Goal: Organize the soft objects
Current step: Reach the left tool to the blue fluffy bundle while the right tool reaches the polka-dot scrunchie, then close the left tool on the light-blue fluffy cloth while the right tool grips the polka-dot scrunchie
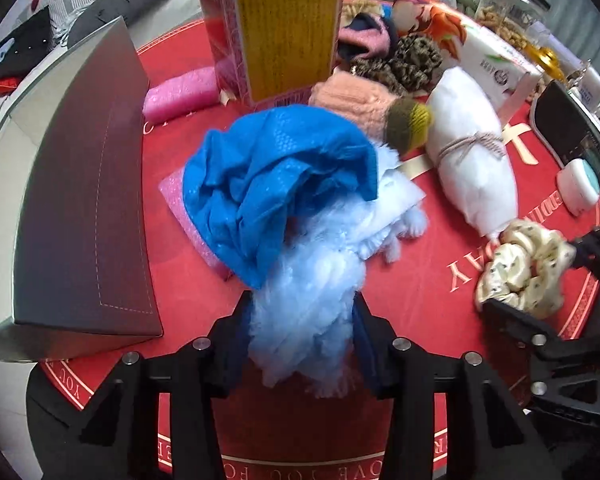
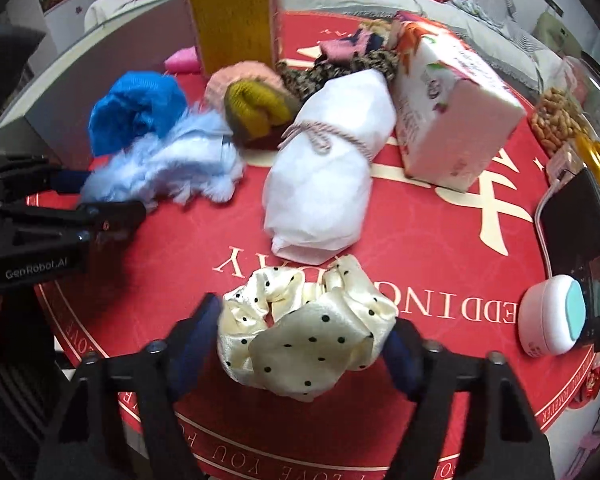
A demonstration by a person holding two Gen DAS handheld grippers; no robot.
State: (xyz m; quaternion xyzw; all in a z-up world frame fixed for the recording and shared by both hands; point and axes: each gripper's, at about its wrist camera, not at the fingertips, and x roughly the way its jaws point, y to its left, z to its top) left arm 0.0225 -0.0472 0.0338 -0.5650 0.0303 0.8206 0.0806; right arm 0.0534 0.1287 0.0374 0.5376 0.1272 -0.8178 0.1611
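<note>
A light blue fluffy piece (image 1: 307, 300) lies on the red round mat (image 1: 419, 288), partly under a crumpled blue cloth (image 1: 276, 184). My left gripper (image 1: 301, 312) points down and is shut on the near end of the fluff, which bulges between both pads. The right wrist view shows that left gripper (image 2: 112, 196) from the side, at the fluffy piece (image 2: 168, 168). A cream satin scrunchie with black dots (image 2: 303, 332) sits at the mat's near right. My right gripper (image 2: 303, 328) is shut on it, one pad pressing each side.
A white bundle tied with string (image 2: 323, 168), a peach knit hat (image 1: 355, 108) and leopard scrunchies (image 1: 411, 60) lie behind. A tall pink and yellow box (image 1: 284, 28), a grey box (image 1: 84, 200), a tissue box (image 2: 451, 108), a small white jar (image 2: 551, 312) and a black device (image 2: 579, 240) ring the mat.
</note>
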